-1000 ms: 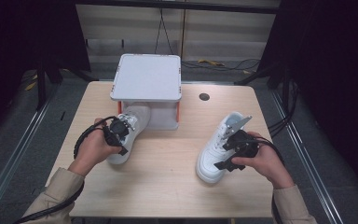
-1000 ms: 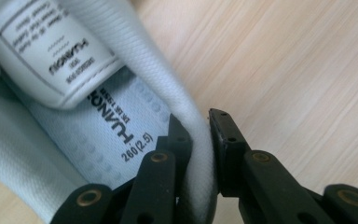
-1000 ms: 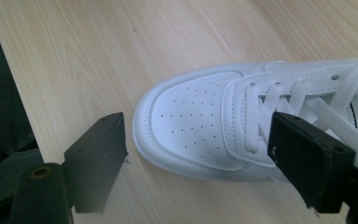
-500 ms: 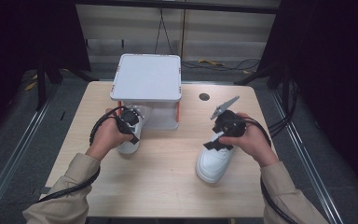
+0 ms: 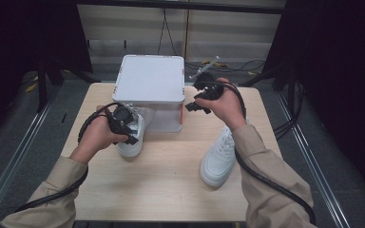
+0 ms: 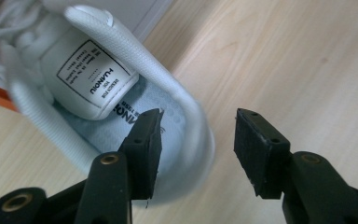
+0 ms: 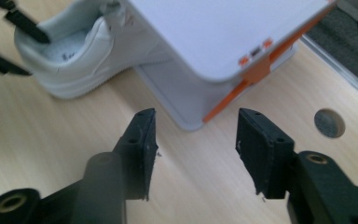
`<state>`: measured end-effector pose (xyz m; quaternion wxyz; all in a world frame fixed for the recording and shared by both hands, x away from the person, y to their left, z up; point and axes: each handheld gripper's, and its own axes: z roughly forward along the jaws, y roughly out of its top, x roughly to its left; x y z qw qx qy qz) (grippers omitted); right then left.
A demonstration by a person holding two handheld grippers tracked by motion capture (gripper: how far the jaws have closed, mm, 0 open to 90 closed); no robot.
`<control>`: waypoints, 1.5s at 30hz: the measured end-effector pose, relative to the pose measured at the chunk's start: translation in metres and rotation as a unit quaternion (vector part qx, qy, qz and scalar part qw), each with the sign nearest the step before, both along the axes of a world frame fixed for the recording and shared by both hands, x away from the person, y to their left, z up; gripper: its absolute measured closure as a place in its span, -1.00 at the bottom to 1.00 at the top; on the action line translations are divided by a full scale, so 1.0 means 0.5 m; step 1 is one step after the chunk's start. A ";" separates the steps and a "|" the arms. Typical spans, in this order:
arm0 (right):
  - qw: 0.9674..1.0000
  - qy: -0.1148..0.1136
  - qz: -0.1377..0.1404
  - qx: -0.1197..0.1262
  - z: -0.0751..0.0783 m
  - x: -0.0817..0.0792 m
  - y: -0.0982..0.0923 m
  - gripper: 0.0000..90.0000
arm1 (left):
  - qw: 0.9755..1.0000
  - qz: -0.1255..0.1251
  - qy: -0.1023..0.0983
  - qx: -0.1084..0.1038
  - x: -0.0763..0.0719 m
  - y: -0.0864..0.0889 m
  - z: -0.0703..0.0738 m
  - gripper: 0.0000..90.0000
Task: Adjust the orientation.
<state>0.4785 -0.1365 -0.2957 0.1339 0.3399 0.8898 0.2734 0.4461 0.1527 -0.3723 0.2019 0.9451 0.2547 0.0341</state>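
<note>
A person's left gripper (image 6: 198, 135) hovers at the heel of a white sneaker (image 5: 134, 135) whose toe is hidden against the white lidded box (image 5: 151, 85); its jaws, just opening, straddle the heel rim half apart, apparently without pressing it. The right gripper (image 7: 196, 135), raised beside the box's orange-latched corner, has its jaws half apart after closing, with nothing between them. The sleeve partly covers a second sneaker (image 5: 218, 159) lying on the wooden table (image 5: 171, 190).
</note>
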 end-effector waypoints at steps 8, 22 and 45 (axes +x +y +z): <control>0.999 -0.003 -0.028 0.027 -0.003 0.062 0.079 0.62 | 1.000 -0.015 -0.002 0.003 -0.028 0.023 0.003 0.56; 0.999 0.006 -0.054 0.006 -0.050 0.117 0.129 1.00 | 1.000 -0.021 0.000 0.022 -0.045 0.023 -0.085 1.00; 0.997 0.008 -0.067 0.038 -0.060 0.113 0.118 1.00 | 0.999 -0.019 -0.032 -0.014 0.020 -0.028 -0.076 1.00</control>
